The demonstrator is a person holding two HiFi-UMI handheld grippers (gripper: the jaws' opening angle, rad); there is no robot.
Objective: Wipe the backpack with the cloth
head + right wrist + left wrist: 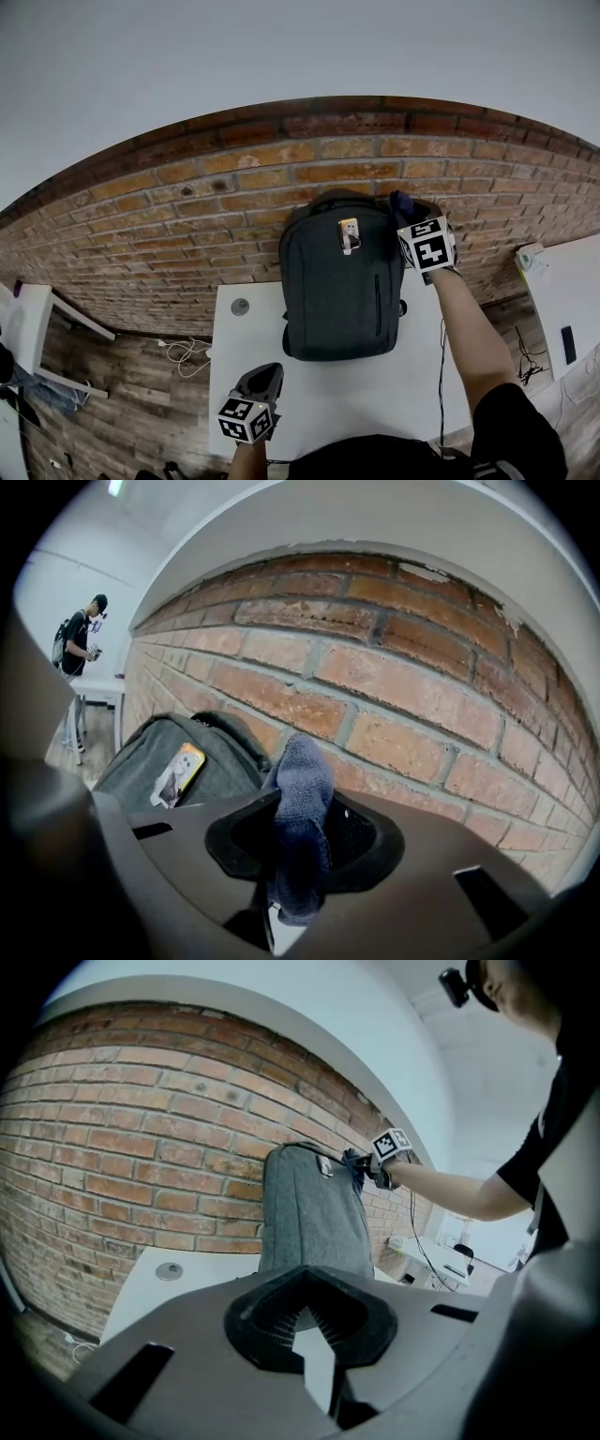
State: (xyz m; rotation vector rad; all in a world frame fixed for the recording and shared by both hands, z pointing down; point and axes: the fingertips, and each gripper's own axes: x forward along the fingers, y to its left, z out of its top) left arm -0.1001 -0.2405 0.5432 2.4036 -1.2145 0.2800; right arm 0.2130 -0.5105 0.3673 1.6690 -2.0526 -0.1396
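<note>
**Left claw** [266, 377]: clenched on nothing, over the near left corner of the worktop [403, 394]. Bare surface separates it from the backpack [337, 291].

**Backpack:** upright at mid-worktop, its top by the brick wall [169, 225], with free worktop on both flanks.

**Right claw** [411, 214]: grasping the blue cloth [300, 799] at the backpack's upper right corner, close to the wall. Whether the cloth touches the fabric cannot be told.

**Cut off:** the person's torso covers the worktop's near edge.
</note>
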